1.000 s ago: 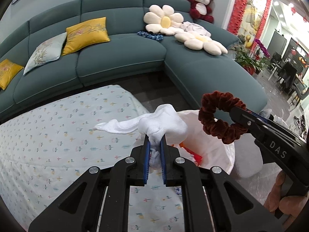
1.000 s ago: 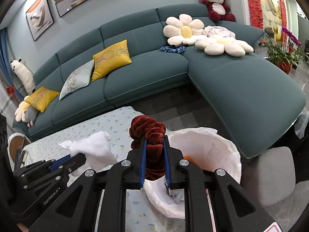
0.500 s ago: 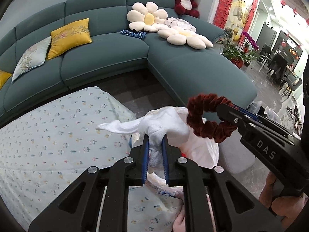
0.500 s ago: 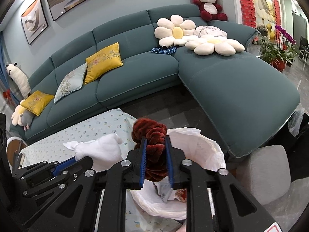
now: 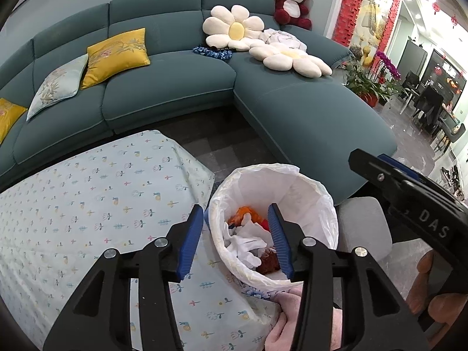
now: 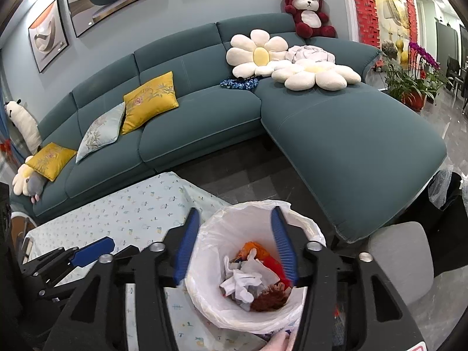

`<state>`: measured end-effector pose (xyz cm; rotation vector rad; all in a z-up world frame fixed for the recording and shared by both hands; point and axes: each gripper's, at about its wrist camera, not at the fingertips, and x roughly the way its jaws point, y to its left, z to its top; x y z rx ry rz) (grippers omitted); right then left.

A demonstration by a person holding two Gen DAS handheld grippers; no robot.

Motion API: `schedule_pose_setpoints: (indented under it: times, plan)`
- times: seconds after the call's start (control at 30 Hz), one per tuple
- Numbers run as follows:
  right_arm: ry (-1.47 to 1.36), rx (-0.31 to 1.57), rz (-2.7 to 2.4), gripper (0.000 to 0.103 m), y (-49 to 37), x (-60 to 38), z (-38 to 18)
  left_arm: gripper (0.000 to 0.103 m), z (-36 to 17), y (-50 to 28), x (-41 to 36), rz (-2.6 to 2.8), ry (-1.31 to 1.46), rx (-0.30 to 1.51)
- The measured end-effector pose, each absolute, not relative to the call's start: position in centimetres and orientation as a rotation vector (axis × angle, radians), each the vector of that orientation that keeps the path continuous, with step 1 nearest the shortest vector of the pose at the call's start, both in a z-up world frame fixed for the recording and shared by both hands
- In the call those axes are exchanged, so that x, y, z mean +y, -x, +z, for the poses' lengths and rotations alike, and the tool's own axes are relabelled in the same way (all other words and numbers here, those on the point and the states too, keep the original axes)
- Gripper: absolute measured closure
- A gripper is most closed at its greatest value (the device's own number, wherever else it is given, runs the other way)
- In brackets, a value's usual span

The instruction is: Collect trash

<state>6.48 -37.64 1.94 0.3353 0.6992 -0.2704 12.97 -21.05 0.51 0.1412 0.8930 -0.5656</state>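
Observation:
A trash bin with a white liner stands at the table's right edge. Inside lie a white crumpled cloth, a dark red scrunchie and orange and red scraps. My left gripper is open and empty, its jaws spread above the bin's near rim. My right gripper is open and empty above the bin; it also shows in the left wrist view at the right.
A table with a floral cloth lies left of the bin. A teal corner sofa with cushions stands behind. A grey stool sits right of the bin. Potted plants stand far right.
Both grippers have opened. The white cloth has dropped from the left gripper and the red scrunchie from the right gripper into the bin.

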Motion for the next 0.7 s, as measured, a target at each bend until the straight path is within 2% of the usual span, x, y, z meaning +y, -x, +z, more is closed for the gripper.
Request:
schedule_pose_setpoints:
  times: [0.13, 0.37, 0.63, 0.7]
  plan:
    - [-0.298, 0.705, -0.268, 0.045, -6.2, -36.6, 2.4, 0.058, 0.8, -12.8, -20.2, -0.554, -0.137, 0.889]
    - [-0.259, 0.704, -0.261, 0.032, -5.0, -34.9, 2.9, 0.054, 0.6, -12.4, -18.2, -0.516, -0.128, 0.893]
    - [-0.239, 0.719, -0.26, 0.031, -4.3, -33.3, 2.9, 0.052, 0.3, -11.1, -16.8, -0.497, -0.147, 0.888]
    - [-0.223, 0.722, -0.261, 0.028, -4.3, -32.8, 2.8, 0.047, 0.3, -10.8, -16.5, -0.493, -0.15, 0.886]
